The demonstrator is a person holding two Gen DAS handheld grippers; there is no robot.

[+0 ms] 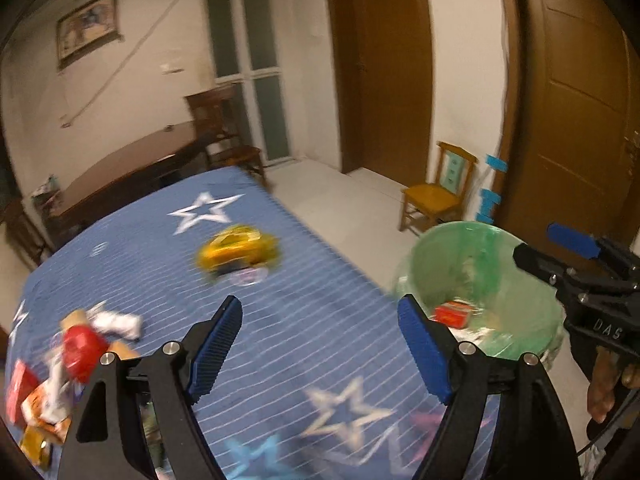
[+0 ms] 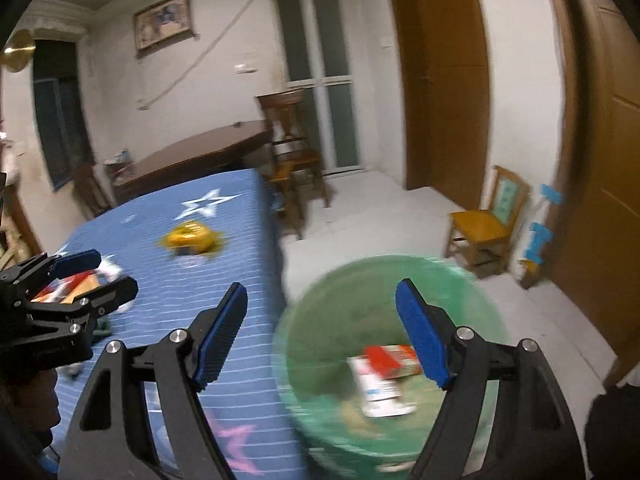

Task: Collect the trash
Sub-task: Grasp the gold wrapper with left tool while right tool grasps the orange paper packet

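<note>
Left tongs (image 1: 320,344) spread wide, gripping nothing, hovering over the blue star-print cloth on the table (image 1: 280,320). Right tongs (image 2: 322,334) likewise gaping and bare, poised above the green-lined trash bin (image 2: 320,360) just beside the table's right edge. Inside the bin: a red-and-white carton (image 2: 380,376), print too blurred to read, plus paler scraps beneath. Still on the cloth: a yellow crumpled wrapper (image 1: 238,250) toward the far middle, well apart from a heap of trash (image 1: 76,360) at the near left edge, red, white and orange packets bunched together, lettering smeared by motion. Legible only: "DAS" in pale letters on the black body of the right tool, seen from the left wrist view. Behind the table: a dark wooden desk (image 1: 132,168), a small yellow chair (image 1: 440,196) against the wall, brown doors (image 1: 580,100).
</note>
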